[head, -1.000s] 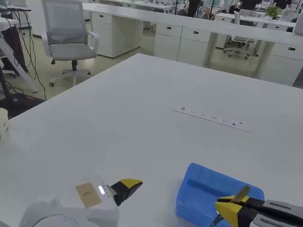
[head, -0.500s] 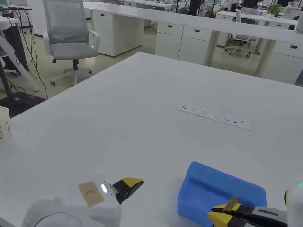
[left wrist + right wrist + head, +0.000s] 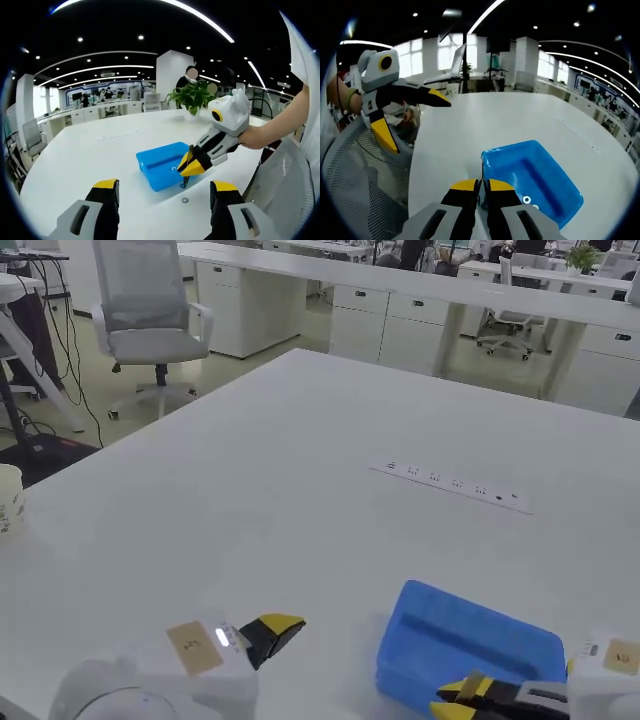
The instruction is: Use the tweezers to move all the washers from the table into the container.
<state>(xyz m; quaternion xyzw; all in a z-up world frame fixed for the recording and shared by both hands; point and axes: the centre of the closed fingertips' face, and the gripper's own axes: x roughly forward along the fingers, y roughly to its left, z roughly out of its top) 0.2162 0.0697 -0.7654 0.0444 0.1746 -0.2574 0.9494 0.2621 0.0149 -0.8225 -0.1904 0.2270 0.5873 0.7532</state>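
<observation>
1. Looking down in the head view, the left gripper [image 3: 272,632] hangs low over the white tabletop [image 3: 300,490]. The right gripper [image 3: 462,696] sits at the near edge of the blue container [image 3: 470,640]. I cannot tell either gripper's jaw state from here.
2. In the left gripper view, its own jaws stand wide apart and hold nothing. Opposite, the right gripper is clamped on the tweezers [image 3: 184,182]. Their tip points down near a washer [image 3: 185,200] that lies on the tabletop just beside the container's wall.
3. In the right gripper view, its jaws are pressed together on the tweezers, and two washers [image 3: 530,202] lie inside the container.
4. The washer on the tabletop looks thin and flat. The tweezers' tip could skate off and flick it away, or a weak pinch could drop it against the container wall short of the rim.
</observation>
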